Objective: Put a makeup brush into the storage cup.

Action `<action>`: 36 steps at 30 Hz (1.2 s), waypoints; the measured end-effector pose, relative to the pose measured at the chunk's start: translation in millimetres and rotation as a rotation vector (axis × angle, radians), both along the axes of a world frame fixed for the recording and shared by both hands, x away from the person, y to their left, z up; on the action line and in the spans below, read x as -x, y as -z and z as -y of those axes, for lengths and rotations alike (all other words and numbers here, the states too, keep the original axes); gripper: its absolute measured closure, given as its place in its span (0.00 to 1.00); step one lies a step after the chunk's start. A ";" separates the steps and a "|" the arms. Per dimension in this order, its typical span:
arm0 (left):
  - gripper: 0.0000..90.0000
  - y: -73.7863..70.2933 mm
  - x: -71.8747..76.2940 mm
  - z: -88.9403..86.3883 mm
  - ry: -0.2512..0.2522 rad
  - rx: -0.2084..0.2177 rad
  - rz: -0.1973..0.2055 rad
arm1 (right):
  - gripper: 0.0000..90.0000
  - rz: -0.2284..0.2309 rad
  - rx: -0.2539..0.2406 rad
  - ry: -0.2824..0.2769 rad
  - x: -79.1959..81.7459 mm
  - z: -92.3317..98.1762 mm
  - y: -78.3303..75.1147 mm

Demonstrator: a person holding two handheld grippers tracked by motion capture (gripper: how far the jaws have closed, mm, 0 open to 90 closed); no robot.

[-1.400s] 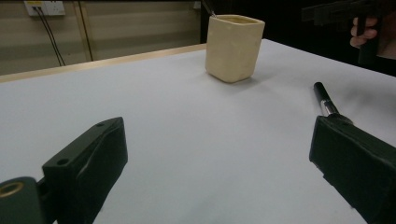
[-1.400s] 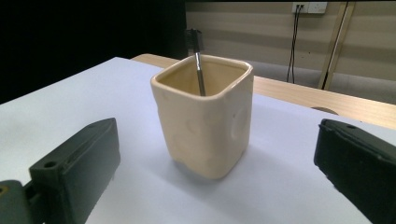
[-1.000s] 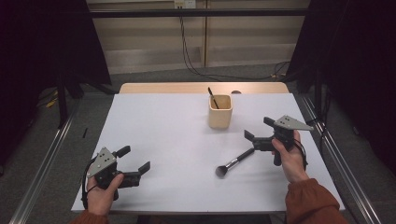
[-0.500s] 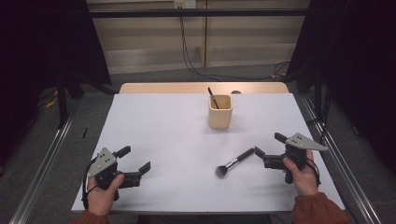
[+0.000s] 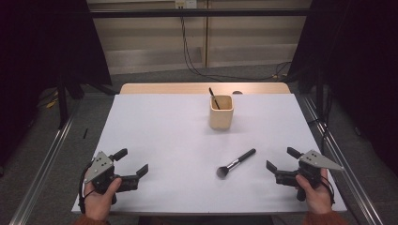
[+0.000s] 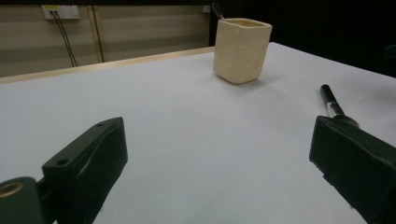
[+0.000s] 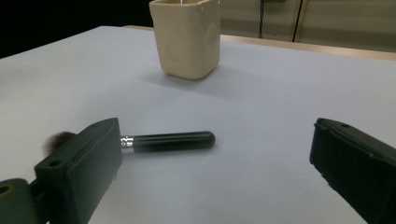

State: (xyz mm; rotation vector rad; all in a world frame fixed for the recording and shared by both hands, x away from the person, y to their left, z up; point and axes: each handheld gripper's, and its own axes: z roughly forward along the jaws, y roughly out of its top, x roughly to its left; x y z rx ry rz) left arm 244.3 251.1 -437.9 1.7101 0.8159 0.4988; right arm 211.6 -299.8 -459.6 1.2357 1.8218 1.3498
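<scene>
The slim black-handled makeup brush with a silver ferrule and dark bristle head (image 5: pixel 236 163) lies flat on the white table top (image 5: pixel 159 136), between the two grippers and nearer the right one. From the right gripper (image 5: pixel 285 163) it sits just ahead and to the side of the jaws; in the right gripper view its handle (image 7: pixel 168 140) runs crosswise in front of them, the bristle end partly hidden behind one jaw.

It looks light and stiff along the handle, soft and easily crushed at the bristles, and the smooth round shaft may roll or slip under a loose pinch. The sensible hold is across the black handle near its middle, clear of the ferrule and bristles.

The right gripper stands wide apart at the jaws and holds nothing. The left gripper (image 5: pixel 130 167), well apart from the brush on its far side, is likewise spread wide and empty.

Beyond the brush, farther ahead of both grippers, stands a cream squarish ceramic cup (image 5: pixel 221 111) with a thin dark stick (image 5: pixel 214 98) leaning inside it.
</scene>
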 end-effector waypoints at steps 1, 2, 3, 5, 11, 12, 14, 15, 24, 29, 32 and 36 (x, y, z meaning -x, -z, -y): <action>0.05 0.4 0.3 -0.1 0.002 -0.001 0.000 | 0.02 -0.001 0.005 0.000 1.2 -0.2 1.3; 0.05 0.7 0.7 -0.4 0.007 -0.005 -0.001 | 0.02 -0.005 0.005 -0.002 2.0 -0.4 1.7; 0.05 1.0 1.1 -0.3 0.010 -0.003 -0.005 | 0.02 -0.003 0.008 -0.004 2.3 -0.3 1.7; 0.05 0.5 0.6 0.1 0.012 0.001 0.000 | 0.02 0.007 0.001 -0.002 2.6 0.3 0.7; 0.05 0.4 -2.1 1.1 0.017 0.004 0.000 | 0.01 0.016 -0.004 -0.011 3.5 0.4 -0.8; 0.05 0.6 -2.7 0.4 0.017 -0.001 -0.001 | 0.01 0.018 -0.008 -0.011 3.6 0.1 -1.7; 0.05 0.8 -3.8 -0.7 0.015 0.007 -0.002 | 0.01 0.021 -0.007 -0.015 3.4 -0.4 -2.3; 0.05 0.9 -4.1 -0.8 0.014 0.016 -0.003 | 0.01 0.019 -0.013 -0.012 3.0 -1.0 -2.3; 0.05 0.0 -2.8 2.7 0.028 0.010 0.002 | 0.00 0.020 -0.014 -0.054 -0.2 -9.6 -2.8; 0.05 0.2 -3.1 2.2 0.024 -0.002 0.003 | 0.04 -0.012 -0.019 -0.065 -5.8 -13.6 -3.7; 0.05 0.4 -3.1 1.7 0.021 -0.003 0.002 | 0.01 -0.009 -0.009 -0.099 -9.3 -17.8 -3.6; 0.05 0.7 -2.4 -0.4 0.012 0.006 0.000 | 0.00 0.015 -0.013 -0.129 -16.2 -26.2 -7.2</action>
